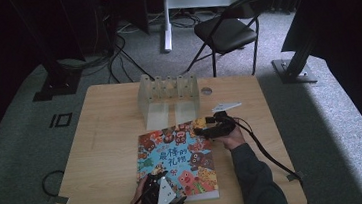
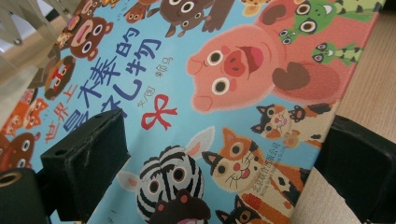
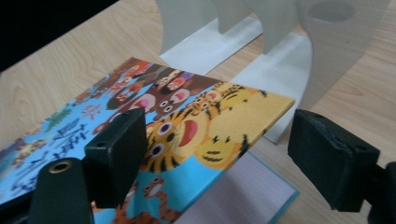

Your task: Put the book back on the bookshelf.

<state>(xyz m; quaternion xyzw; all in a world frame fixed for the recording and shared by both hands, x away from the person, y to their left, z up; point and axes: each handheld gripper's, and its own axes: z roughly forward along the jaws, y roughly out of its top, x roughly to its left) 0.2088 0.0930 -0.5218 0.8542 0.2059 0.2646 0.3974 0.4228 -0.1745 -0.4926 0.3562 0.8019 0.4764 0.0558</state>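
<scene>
Book cover (image 3: 224,121) between right fingers (image 3: 116,154)

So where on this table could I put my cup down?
The bare wood left of the picture book, and the strip right of the clear rack, look free. The middle is crowded with the book, the left gripper and right gripper.

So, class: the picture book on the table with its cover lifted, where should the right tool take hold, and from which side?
Grip the raised front cover at its free corner near the rack, coming from the book's right edge. That corner stands clear of the pages, so the right tool's open jaws can straddle the thin board.
</scene>
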